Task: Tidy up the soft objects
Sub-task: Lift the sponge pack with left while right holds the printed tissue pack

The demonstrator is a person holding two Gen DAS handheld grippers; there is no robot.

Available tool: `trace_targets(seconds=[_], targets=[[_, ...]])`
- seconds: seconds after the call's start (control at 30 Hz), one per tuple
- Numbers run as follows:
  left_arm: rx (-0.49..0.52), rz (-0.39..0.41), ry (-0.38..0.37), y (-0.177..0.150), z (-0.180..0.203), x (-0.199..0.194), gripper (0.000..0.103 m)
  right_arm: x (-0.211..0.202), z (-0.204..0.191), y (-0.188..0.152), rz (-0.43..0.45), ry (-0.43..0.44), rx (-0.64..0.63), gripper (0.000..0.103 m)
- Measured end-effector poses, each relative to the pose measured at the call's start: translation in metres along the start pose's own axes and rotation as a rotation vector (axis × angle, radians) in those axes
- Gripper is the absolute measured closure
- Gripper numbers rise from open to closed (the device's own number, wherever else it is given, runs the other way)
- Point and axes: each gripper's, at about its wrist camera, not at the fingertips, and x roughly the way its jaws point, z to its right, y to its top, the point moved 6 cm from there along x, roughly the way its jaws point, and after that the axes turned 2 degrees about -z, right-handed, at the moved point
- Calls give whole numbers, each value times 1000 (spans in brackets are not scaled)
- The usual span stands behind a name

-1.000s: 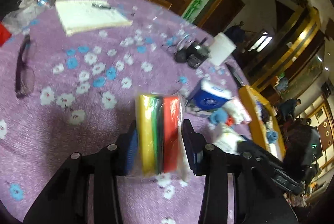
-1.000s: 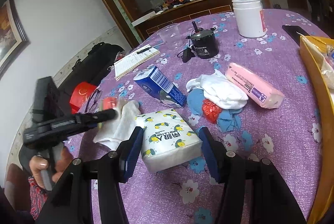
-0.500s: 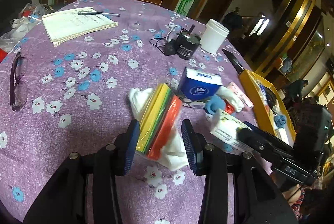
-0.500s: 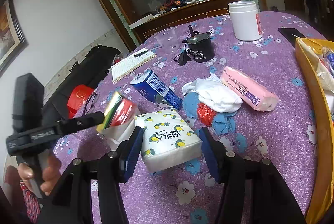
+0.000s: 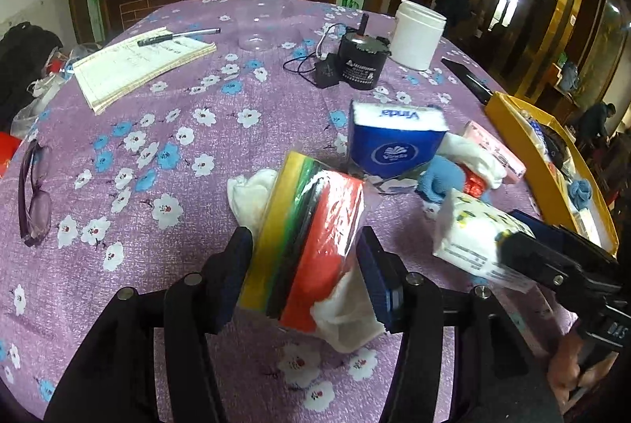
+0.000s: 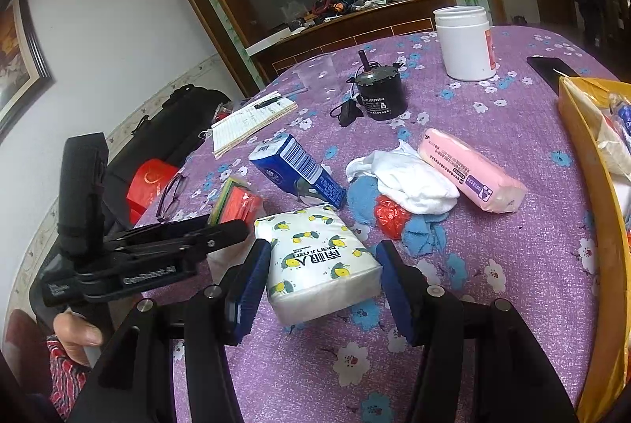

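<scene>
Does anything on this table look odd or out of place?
Yes. A white cloth is caught in the left gripper beside the sponge pack, dangling below. A black motor sits among the soft things.

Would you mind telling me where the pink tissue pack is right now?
In the right wrist view, the pink tissue pack lies on the purple tablecloth, right of centre, beside the white cloth and left of the yellow tray.
</scene>
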Motion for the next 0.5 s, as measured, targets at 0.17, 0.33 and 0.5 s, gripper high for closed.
trace_targets(seconds=[0.17,0.33,0.5], targets=[[-89,14,-69,3,-13,-9,63,1,-1,0,-3,3,0,46],[-130,82,-136,12,-20,-47,63,1,-1,0,-2,4,2,46],[-118,117,-159,16,-13,-66,63,0,0,0,4,5,1,46]])
